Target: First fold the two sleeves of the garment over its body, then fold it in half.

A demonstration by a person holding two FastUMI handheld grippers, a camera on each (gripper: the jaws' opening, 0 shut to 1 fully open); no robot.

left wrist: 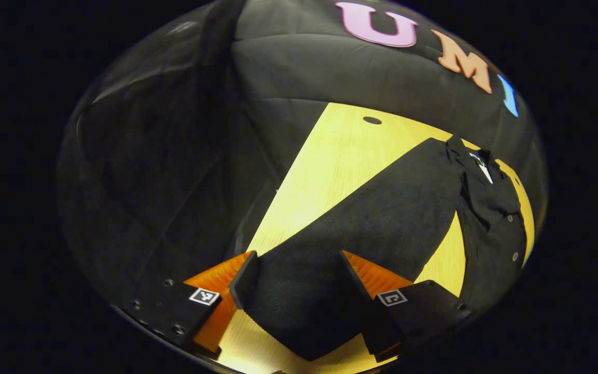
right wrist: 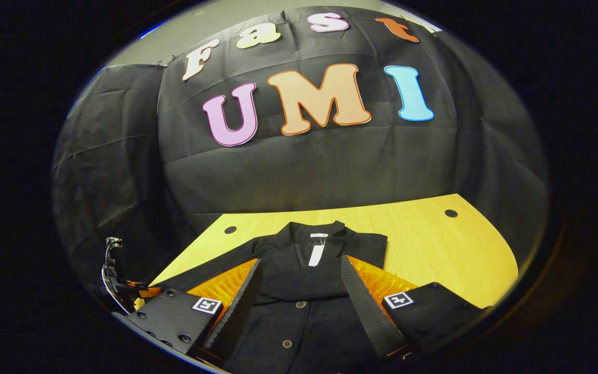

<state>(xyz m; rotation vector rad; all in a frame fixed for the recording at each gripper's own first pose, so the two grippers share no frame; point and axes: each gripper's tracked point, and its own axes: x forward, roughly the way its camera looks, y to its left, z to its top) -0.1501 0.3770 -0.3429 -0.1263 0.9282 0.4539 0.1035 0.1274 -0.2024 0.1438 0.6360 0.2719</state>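
1. The black garment (right wrist: 299, 291) lies flat on the pale wooden desk (right wrist: 434, 244), front side up, with its collar (right wrist: 313, 231) toward the cloth wall and a white tag (right wrist: 317, 252) inside the neck.
2. In the left gripper view one sleeve (left wrist: 361, 223) stretches out straight from the garment's body (left wrist: 491, 228) across the desk, its cuff end (left wrist: 299, 322) nearest the camera; a wedge of bare wood shows between sleeve and body.
3. A row of small buttons (right wrist: 300, 304) runs down the front of the body.
4. Edges and room: bare desk lies to the far side of the sleeve in the left gripper view, up to a round hole (left wrist: 371, 120) near the desk's back edge. In the right gripper view a broad bare stretch of desk lies right of the garment, with another hole (right wrist: 450, 213) by the back edge and one (right wrist: 230, 229) left of the collar.
5. The left tongs (left wrist: 299, 270) are spread wide, one finger on each side of the sleeve's cuff end, gripping nothing; whether the tips touch the cloth I cannot tell.
6. The right tongs (right wrist: 301, 272) are likewise spread wide over the garment's chest, just below the collar, holding nothing.
7. At the desk's left edge in the right gripper view, the other gripper (right wrist: 117, 275) shows partly.
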